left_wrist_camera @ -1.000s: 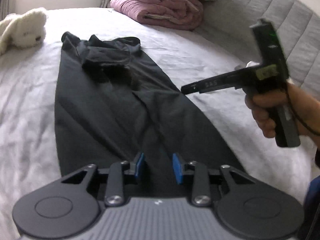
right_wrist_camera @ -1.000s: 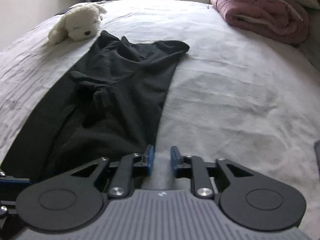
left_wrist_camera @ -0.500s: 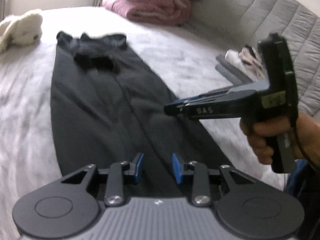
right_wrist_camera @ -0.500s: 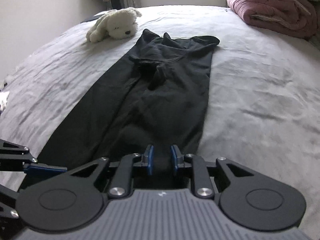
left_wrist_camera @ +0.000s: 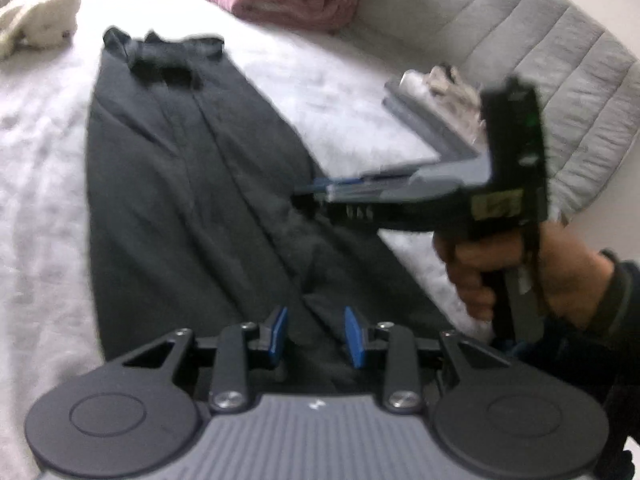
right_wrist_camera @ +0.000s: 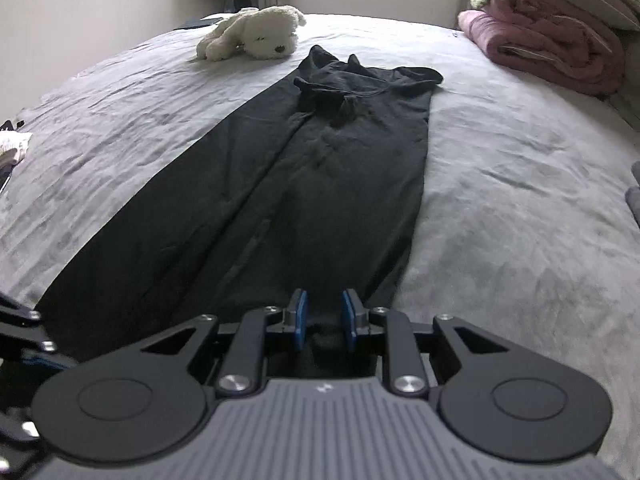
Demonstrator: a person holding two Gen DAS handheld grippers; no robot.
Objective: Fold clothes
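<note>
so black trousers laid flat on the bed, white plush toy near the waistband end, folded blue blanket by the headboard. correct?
Not quite: the blanket is pink, not blue, as the right wrist view shows. The rest holds: the black trousers lie flat on the bed, with the white plush toy near the waistband end.

Left gripper near, jaws parted, empty. Right gripper jaws parted, empty; right hand wraps its handle, fingers curled.
</note>
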